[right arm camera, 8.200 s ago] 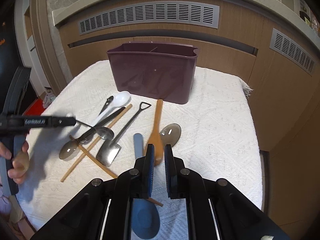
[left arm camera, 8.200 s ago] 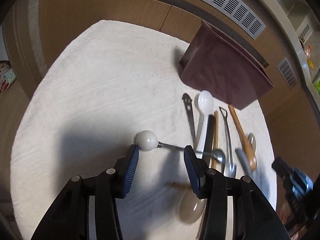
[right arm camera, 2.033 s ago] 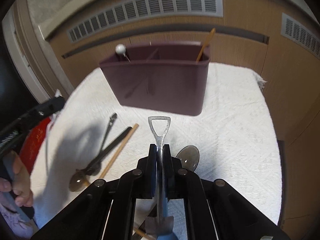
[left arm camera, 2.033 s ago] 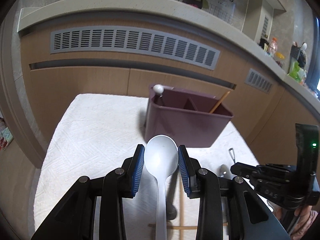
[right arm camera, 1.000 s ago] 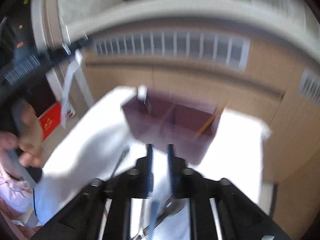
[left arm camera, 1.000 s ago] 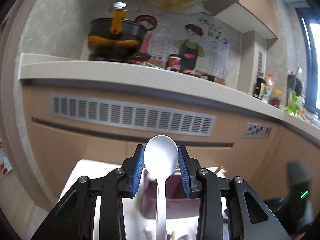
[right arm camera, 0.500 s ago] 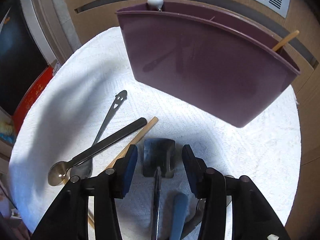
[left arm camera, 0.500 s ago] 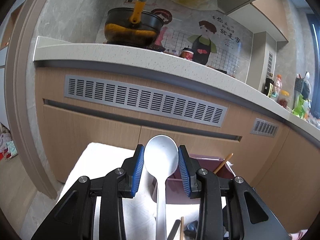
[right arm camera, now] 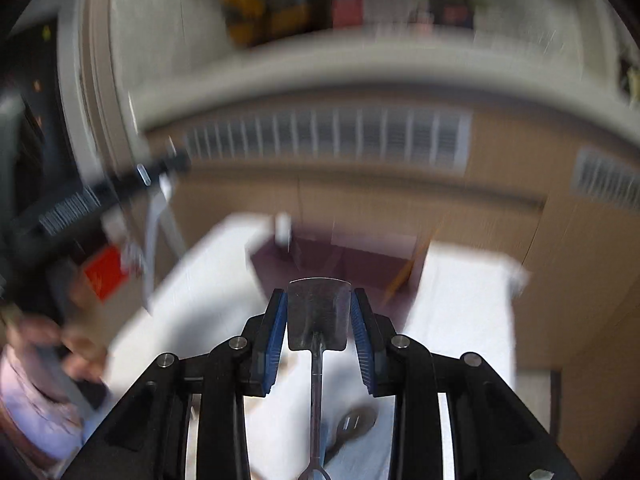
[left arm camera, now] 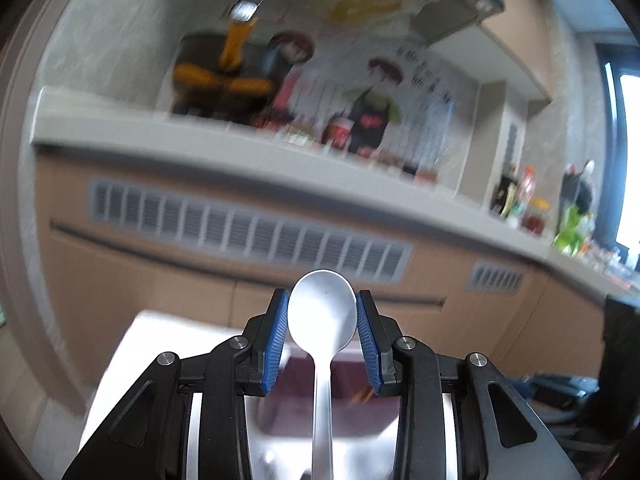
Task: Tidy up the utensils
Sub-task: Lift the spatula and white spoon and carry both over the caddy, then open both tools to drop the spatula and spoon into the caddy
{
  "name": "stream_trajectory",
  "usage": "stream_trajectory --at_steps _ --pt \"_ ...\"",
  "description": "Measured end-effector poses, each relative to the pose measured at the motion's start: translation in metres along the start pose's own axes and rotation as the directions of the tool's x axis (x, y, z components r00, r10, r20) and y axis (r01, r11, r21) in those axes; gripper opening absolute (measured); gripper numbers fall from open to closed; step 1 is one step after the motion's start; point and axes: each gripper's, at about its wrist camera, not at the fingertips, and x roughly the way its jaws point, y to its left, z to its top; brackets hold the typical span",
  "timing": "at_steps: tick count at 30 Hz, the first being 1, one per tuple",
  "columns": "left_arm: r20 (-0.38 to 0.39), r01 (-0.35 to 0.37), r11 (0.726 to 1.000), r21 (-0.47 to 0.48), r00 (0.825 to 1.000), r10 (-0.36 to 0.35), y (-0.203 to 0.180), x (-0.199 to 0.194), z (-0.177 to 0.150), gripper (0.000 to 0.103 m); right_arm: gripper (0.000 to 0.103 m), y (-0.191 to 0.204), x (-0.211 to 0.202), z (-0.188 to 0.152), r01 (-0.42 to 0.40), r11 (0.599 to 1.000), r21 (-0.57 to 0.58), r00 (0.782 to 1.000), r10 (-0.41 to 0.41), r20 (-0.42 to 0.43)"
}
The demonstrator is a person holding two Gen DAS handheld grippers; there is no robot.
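My left gripper point(left arm camera: 322, 336) is shut on a white plastic spoon point(left arm camera: 322, 316), bowl up between the blue pads, handle hanging down over the maroon utensil caddy point(left arm camera: 296, 400). My right gripper point(right arm camera: 319, 328) is shut on a metal shovel-shaped spoon point(right arm camera: 318, 316), blade up, its handle hanging down over the white cloth. The caddy point(right arm camera: 340, 264) stands ahead in the right wrist view, blurred, with a white-knobbed utensil point(right arm camera: 282, 226) and a wooden stick point(right arm camera: 404, 276) standing in it.
The table carries a white textured cloth point(right arm camera: 460, 320). A dark spoon point(right arm camera: 354, 426) lies on it below the right gripper. Wooden cabinets with vent grilles point(left arm camera: 248, 232) stand behind. The other gripper and a hand point(right arm camera: 72, 208) show at left, blurred.
The right gripper, open over the shovel spoon on the cloth half a second ago, has closed on it and lifted it. The left gripper has tilted up, still holding the white spoon.
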Motion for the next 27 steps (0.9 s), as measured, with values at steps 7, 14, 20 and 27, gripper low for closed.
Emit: stream_trajectory --at_steps 7,14,20,27 --pt "0.108 0.051 0.998 0.038 0.993 -0.055 -0.026 0.028 0.046 0.035 0.029 -0.006 -0.027 0.093 0.075 0.997 -0.027 0.959 -0.064 0.275" --pt "0.116 0.022 0.999 0.042 0.993 -0.026 -0.026 0.071 0.032 0.035 0.029 -0.03 0.026 0.113 0.11 0.993 0.035 0.95 -0.115 0.292" --pt "0.061 -0.012 1.0 0.023 0.998 0.011 -0.013 0.108 0.009 0.035 0.029 -0.043 0.059 0.087 0.139 0.989 0.053 0.954 -0.148 0.262" --pt "0.017 -0.033 0.999 0.016 0.999 0.033 0.0 0.131 -0.019 0.035 0.029 -0.059 0.088 0.069 0.145 0.985 0.093 0.956 -0.163 0.243"
